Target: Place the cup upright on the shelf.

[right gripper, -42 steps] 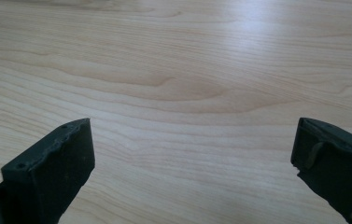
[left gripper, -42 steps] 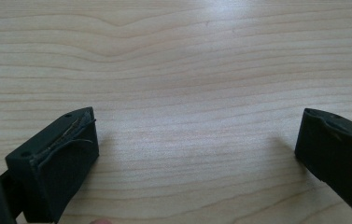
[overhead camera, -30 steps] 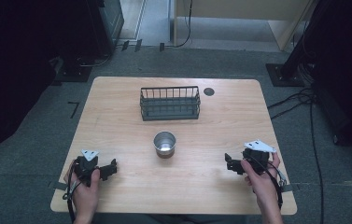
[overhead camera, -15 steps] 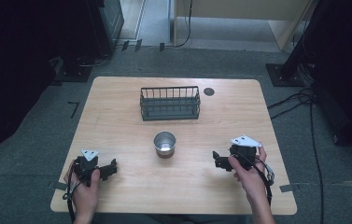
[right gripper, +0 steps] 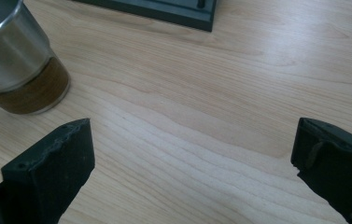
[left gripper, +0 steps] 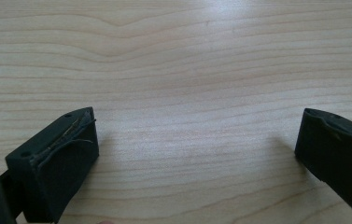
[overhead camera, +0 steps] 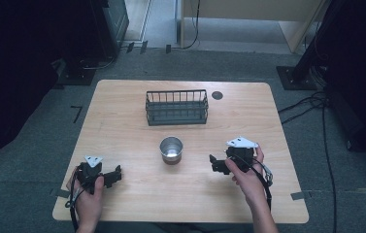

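- The tabletop (overhead camera: 122,126) was a pale wood slab with rounded corners, standing on grey carpet.
- A metal cup (overhead camera: 171,149) stood upright near the middle of the tabletop, open end up; in the right gripper view its lower band looked brown below the shiny steel wall (right gripper: 17,60).
- A dark wire basket (overhead camera: 176,107) sat behind the cup, toward the far edge, apart from it. Its base corner showed at the top of the right gripper view (right gripper: 164,11).
- A small dark round disc (overhead camera: 217,95) lay on the wood just right of the basket, near the far edge.
- The left claw (overhead camera: 117,173) rested low over the near left part of the tabletop, held in the person's left hand (overhead camera: 89,201), and pointed toward the middle. Its jaws stood wide apart with nothing between them; in the left gripper view (left gripper: 194,140) bare wood grain lay between the two black pads.
- The right claw (overhead camera: 213,163) was held in the right hand (overhead camera: 246,177), to the right of the cup and near it but not touching, aimed leftward at it. Its jaws were spread wide and empty; in the right gripper view (right gripper: 192,149) the cup stood beyond the left-hand jaw, outside the gap.
- A grey three-cornered plate topped each gripper, and a cable (overhead camera: 267,189) trailed back along the right forearm.
- Black cables (overhead camera: 326,126) ran across the carpet right of the tabletop.
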The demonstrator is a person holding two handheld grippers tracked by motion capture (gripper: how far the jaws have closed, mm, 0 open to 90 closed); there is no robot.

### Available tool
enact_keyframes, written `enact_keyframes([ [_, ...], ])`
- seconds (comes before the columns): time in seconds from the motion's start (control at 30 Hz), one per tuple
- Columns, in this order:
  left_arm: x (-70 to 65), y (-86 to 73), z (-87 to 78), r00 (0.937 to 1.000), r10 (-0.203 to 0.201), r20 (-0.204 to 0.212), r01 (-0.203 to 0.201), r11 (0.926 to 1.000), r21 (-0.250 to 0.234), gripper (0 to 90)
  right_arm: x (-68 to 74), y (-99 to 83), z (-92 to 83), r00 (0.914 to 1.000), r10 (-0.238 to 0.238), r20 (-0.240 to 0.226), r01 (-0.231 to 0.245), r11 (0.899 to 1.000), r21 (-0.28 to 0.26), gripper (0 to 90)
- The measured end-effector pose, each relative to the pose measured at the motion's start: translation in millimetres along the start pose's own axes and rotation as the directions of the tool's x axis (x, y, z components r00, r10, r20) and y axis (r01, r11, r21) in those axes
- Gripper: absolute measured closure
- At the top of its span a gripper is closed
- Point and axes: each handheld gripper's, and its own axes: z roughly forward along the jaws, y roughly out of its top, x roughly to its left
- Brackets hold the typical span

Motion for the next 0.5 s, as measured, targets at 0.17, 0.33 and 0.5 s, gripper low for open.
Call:
enact_keyframes([
  [0.17, 0.0, 0.0, 0.0, 1.0000, 0.000, 0.000, 0.000, 1.0000, 0.000, 0.0, 6.8, 4.7, 3.5, 0.9999, -0.006, -0.016, 0.006, 1.000, -0.002, 0.0],
  [0.33, 0.0, 0.0, 0.0, 1.0000, 0.000, 0.000, 0.000, 1.0000, 0.000, 0.0, 11.7, 8.1, 5.3, 0.9995, -0.010, -0.032, 0.010, 1.000, -0.003, 0.0],
  [0.5, 0.0, 0.0, 0.0, 1.0000, 0.000, 0.000, 0.000, 1.0000, 0.000, 0.0, 19.6, 12.5, 8.6, 0.9986, -0.018, -0.050, 0.018, 1.000, -0.009, 0.0],
])
